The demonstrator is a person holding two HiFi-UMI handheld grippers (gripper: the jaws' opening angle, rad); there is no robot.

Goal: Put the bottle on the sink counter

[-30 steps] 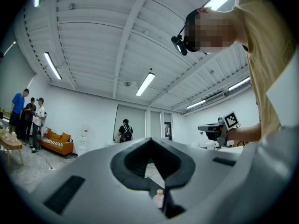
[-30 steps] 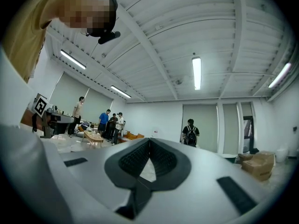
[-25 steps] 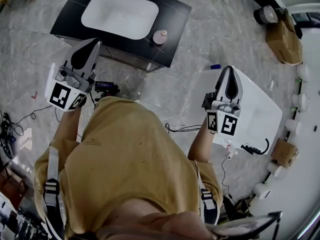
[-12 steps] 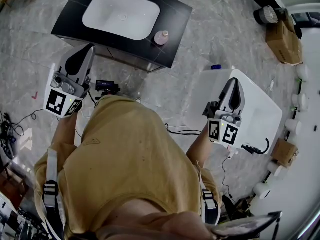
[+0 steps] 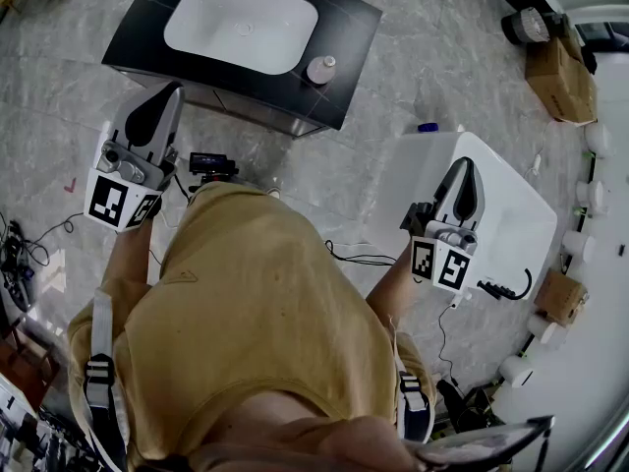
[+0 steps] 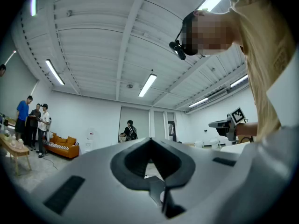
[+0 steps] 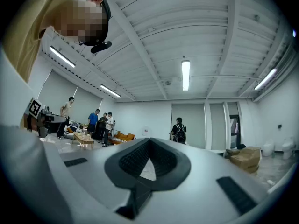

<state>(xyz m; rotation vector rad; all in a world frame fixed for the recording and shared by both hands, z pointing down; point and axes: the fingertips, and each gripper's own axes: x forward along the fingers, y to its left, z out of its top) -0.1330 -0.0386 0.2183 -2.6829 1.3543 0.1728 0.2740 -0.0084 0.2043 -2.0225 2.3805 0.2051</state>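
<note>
In the head view a small round pale bottle (image 5: 319, 69) stands on the black sink counter (image 5: 349, 37), right of the white basin (image 5: 242, 24). My left gripper (image 5: 169, 89) hangs over the floor just in front of the counter's left part, jaws together and empty. Over the white table (image 5: 521, 214), far right of the bottle, my right gripper (image 5: 467, 163) is shut and empty. Both gripper views look level across the room: the left gripper (image 6: 150, 141) and the right gripper (image 7: 149, 141) show closed jaws with nothing between them.
A black device (image 5: 208, 166) sits on the floor by the person's body. A black cable piece (image 5: 501, 290) lies on the white table and a small blue item (image 5: 427, 127) at its far corner. Cardboard boxes (image 5: 560, 77) stand at right. Several people stand by an orange sofa (image 6: 60, 146).
The left gripper has drifted a little down and left in the head view, and the right gripper down and right over the white table. Both stay shut and empty.
</note>
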